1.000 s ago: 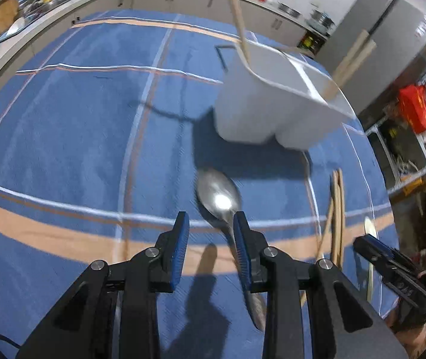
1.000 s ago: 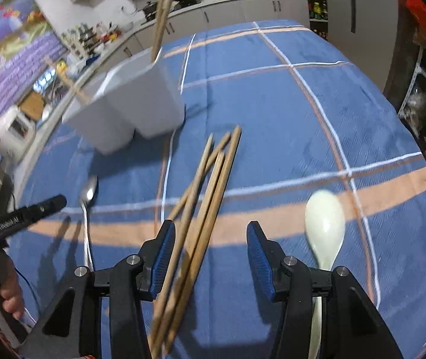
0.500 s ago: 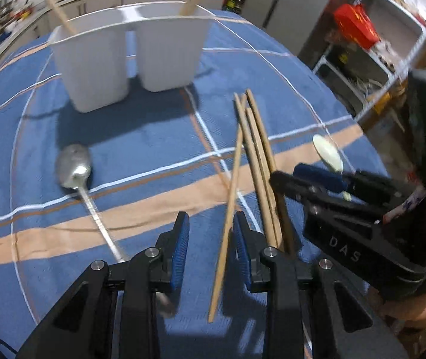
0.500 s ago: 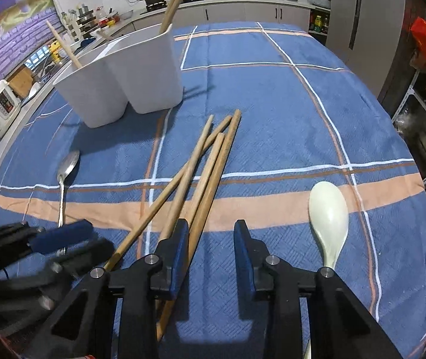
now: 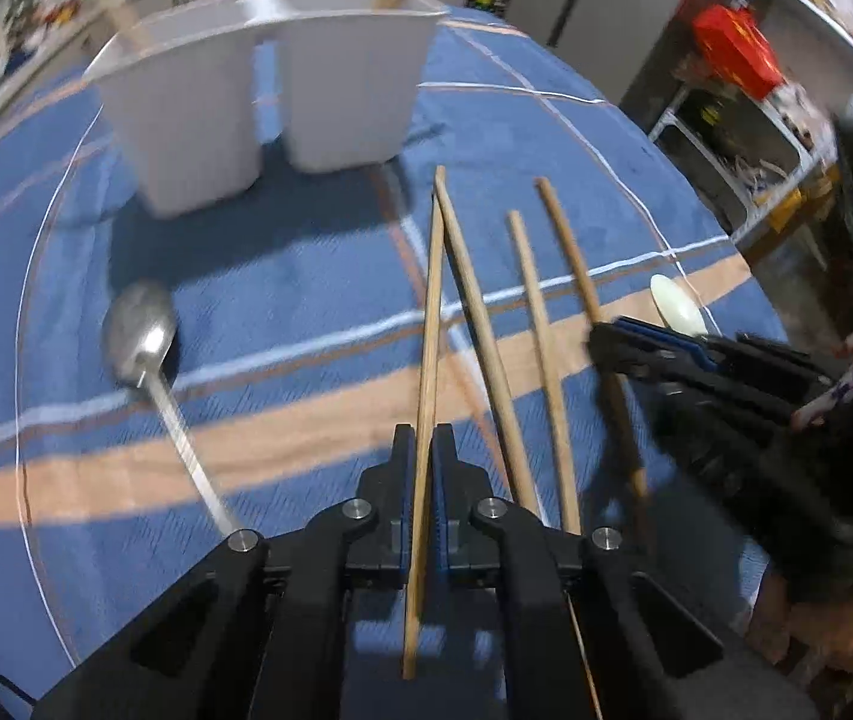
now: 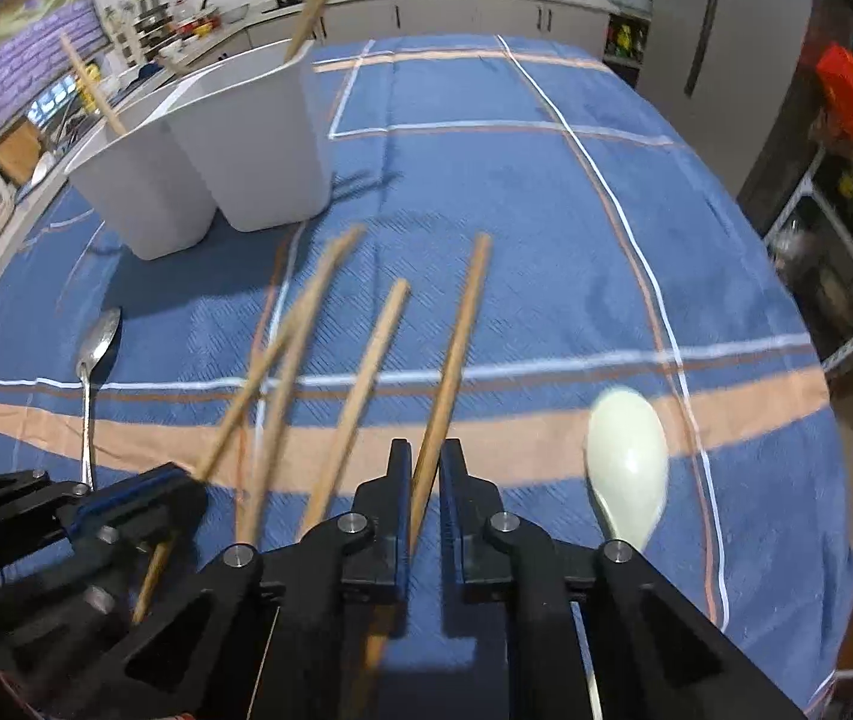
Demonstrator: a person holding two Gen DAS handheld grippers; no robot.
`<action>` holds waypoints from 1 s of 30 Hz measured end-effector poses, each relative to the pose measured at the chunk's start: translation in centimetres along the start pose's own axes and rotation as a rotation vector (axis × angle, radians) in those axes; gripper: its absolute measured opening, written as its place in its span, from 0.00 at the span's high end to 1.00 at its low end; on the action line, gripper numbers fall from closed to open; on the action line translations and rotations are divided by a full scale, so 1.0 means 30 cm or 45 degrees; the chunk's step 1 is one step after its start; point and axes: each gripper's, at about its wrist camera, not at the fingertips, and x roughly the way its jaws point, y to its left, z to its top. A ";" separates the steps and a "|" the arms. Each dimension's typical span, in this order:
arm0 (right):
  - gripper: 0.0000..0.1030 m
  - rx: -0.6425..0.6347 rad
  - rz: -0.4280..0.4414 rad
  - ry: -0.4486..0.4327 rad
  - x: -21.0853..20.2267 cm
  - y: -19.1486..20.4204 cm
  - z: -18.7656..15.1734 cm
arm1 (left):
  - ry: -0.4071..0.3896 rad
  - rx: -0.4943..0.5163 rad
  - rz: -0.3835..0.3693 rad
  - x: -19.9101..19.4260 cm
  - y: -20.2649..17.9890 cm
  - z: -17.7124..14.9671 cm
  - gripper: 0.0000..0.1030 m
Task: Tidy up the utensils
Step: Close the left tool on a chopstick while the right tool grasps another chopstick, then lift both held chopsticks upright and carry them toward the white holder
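Observation:
Several wooden chopsticks lie on the blue striped cloth. My left gripper has its jaws closing tight on one chopstick, which runs between the pads and points at the white holder. My right gripper has its jaws closing on another chopstick, pinched between its pads. In the left wrist view the right gripper sits on the rightmost chopstick. In the right wrist view the left gripper is at lower left. Two loose chopsticks lie between the held ones.
A metal spoon lies left of the chopsticks, seen too as the metal spoon. A pale spoon rests right of my right gripper. The two-compartment holder stands at the back with chopsticks in it. Kitchen counters and shelves ring the table.
My left gripper swung from the metal spoon over to the chopsticks and shut on one. The right gripper narrowed and shut on another. The bundle of chopsticks has spread apart.

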 end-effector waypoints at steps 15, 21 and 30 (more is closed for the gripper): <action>0.91 0.048 0.054 0.073 -0.086 -0.101 -0.141 | 0.146 -0.101 -0.022 -0.033 0.032 -0.064 0.95; 0.90 0.020 0.051 0.117 -0.052 -0.094 -0.078 | 0.166 -0.006 0.046 0.001 -0.006 0.015 0.94; 0.90 0.005 0.039 0.170 0.019 -0.087 0.068 | 0.155 0.015 0.055 0.049 -0.004 0.126 0.94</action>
